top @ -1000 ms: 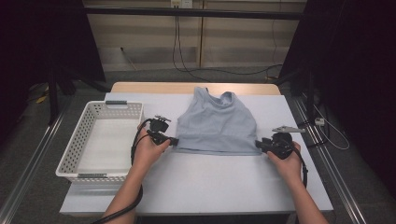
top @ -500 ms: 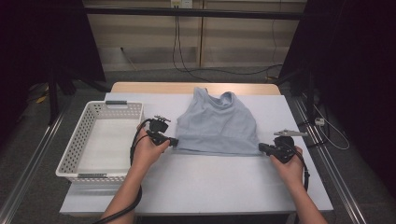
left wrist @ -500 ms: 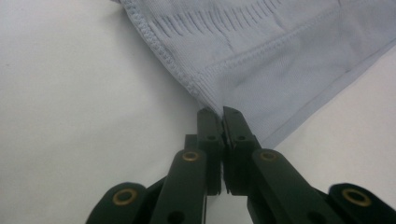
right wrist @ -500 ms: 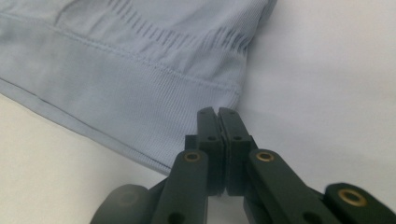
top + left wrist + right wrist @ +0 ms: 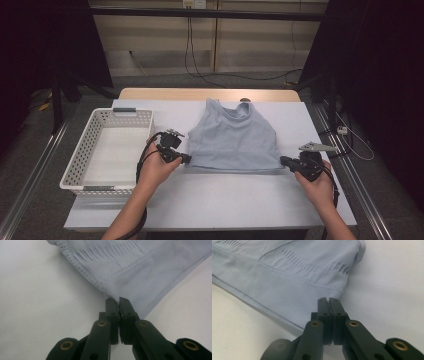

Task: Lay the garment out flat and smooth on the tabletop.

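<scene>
A light blue tank top (image 5: 232, 137) lies flat on the white table (image 5: 215, 200), its neck toward the far side. My left gripper (image 5: 187, 159) is shut on the hem's left corner. In the left gripper view the jaws (image 5: 117, 300) pinch the ribbed corner of the top (image 5: 140, 267). My right gripper (image 5: 284, 161) is shut on the hem's right corner. The right gripper view shows its jaws (image 5: 328, 300) closed on the edge of the fabric (image 5: 287, 272). The hem stretches straight between the two grippers.
A white perforated basket (image 5: 80, 160) stands on the table's left side, close to my left hand. Bare white tabletop lies between the hem and the near edge. Dark frames and metal rails flank the table on both sides.
The right hand has shifted slightly toward the near edge, and its jaws now sit on the hem's right corner. The left hand has barely moved, with its grip unchanged.
</scene>
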A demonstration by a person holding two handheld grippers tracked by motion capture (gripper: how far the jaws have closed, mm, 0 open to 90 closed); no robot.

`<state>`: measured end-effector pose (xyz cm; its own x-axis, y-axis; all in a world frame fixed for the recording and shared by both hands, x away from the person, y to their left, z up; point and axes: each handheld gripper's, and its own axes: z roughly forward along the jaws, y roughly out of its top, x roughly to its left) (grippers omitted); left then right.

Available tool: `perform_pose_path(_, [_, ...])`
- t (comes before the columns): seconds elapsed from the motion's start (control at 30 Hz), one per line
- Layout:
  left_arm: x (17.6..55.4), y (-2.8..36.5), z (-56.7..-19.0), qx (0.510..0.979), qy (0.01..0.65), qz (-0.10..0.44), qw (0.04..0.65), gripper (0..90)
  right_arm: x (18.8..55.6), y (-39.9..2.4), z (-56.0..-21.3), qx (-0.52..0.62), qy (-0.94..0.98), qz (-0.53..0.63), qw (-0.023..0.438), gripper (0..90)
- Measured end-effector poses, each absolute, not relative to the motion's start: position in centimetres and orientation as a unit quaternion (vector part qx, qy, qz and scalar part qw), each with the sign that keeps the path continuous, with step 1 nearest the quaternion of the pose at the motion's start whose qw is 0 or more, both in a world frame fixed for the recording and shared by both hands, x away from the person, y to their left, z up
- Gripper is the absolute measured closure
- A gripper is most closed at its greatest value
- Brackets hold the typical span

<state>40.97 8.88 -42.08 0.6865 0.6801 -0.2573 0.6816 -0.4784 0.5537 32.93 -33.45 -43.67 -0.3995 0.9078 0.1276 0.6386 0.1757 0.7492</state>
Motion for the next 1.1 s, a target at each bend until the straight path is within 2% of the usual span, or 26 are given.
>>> perform_pose_path(0.2, [40.2, 9.0, -42.5, 0.862, 0.392, -0.010, 0.322, 87.3, 32.1, -33.3, -44.5, 0.513, 0.756, 0.367, 0.173, 89.2])
perform_pose_path(1.1, [38.5, 9.1, -41.9, 0.872, 0.369, -0.012, 0.321, 87.2, 31.4, -33.3, -44.2, 0.503, 0.757, 0.379, 0.174, 88.9])
